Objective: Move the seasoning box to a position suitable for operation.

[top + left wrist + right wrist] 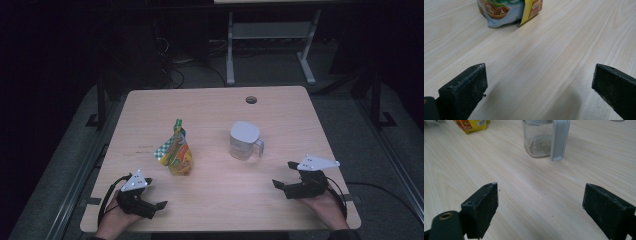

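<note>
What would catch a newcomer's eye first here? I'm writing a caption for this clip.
The colourful yellow-and-green snack pouch stands upright near the middle of the pale wooden table. To its right stands a clear plastic jug with a white lid and grey handle. Nearer the person, the left gripper and right gripper rest open, holding nothing.
</note>
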Tool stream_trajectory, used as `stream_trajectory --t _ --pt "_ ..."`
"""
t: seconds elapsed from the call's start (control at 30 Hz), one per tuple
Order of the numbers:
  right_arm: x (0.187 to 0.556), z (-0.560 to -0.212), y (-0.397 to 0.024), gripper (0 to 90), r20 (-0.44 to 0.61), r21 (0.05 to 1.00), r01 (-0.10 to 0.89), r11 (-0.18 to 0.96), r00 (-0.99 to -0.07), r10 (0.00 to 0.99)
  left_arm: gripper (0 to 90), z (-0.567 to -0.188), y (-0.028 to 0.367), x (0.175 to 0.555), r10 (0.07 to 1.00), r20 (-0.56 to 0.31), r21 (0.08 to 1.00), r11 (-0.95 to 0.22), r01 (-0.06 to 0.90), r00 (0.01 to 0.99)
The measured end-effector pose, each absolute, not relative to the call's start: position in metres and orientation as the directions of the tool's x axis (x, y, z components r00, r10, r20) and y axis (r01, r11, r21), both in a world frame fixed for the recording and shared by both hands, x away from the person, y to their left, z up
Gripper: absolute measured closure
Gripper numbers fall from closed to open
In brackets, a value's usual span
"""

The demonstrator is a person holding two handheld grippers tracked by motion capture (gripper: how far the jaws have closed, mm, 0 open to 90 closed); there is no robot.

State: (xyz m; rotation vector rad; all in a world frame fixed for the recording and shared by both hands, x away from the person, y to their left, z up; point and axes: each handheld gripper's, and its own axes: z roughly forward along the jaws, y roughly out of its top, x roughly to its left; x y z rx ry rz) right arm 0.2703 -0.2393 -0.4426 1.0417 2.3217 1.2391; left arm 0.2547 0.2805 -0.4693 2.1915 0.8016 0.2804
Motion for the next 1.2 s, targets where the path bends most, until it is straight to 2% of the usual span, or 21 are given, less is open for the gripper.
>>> stream_trajectory --t 0.63,0.83,1.2 --pt "0.313 -0.422 -0.233 19.0 0.081 0.815 0.453 0.362 -0.708 0.702 0.0 -0.469 0.279 0.255 0.616 -0.052 0.735 -0.509 0.448 0.786" --pt "0.332 -0.424 -0.228 27.1 0.105 0.819 0.447 0.359 -0.734 0.671 0.0 -0.469 0.278 0.255 0.619 -0.066 0.742 -0.494 0.453 0.783" --pt "0.353 -0.421 -0.218 33.4 0.109 0.815 0.441 0.377 -0.755 0.647 0.0 -0.471 0.276 0.256 0.611 -0.071 0.739 -0.499 0.453 0.789"
